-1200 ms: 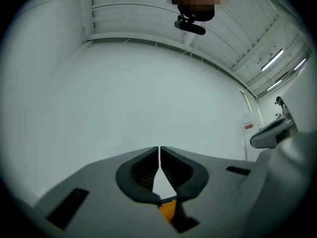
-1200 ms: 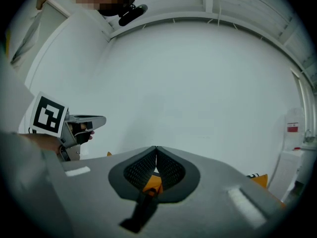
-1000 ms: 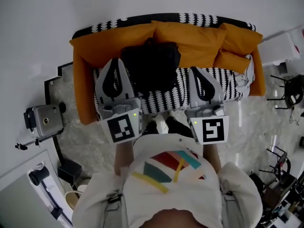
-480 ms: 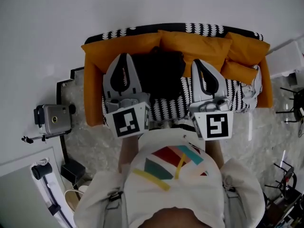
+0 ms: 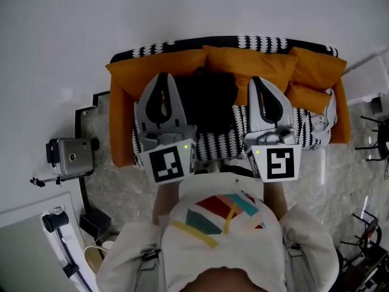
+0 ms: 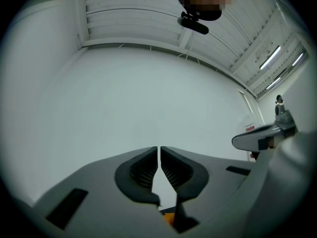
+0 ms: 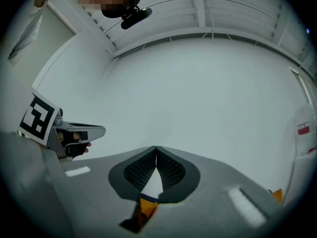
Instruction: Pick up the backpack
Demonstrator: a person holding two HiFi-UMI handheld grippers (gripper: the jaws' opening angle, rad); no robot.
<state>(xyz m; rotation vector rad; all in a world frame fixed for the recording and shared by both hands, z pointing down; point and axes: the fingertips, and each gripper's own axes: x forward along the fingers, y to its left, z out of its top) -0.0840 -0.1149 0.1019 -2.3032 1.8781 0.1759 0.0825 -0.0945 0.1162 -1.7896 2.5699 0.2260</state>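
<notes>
The black backpack (image 5: 208, 99) lies on the seat of a sofa (image 5: 243, 42) with a black-and-white pattern, leaning against orange cushions (image 5: 252, 59). In the head view my left gripper (image 5: 162, 76) hovers over the backpack's left side and my right gripper (image 5: 258, 79) to its right, both above it and apart from it. In the left gripper view the left gripper (image 6: 158, 148) is shut with nothing between its jaws and faces a bare white wall. In the right gripper view the right gripper (image 7: 156, 148) is likewise shut and empty.
A small camera on a stand (image 5: 71, 157) stands on the floor left of the sofa. A white unit (image 5: 368, 78) sits at the right, with dark chair frames (image 5: 378, 126) below it. Pale grey cloth (image 5: 330, 111) lies at the sofa's right end.
Both grippers have risen and moved slightly forward over the sofa, staying shut. The backpack has not moved.
</notes>
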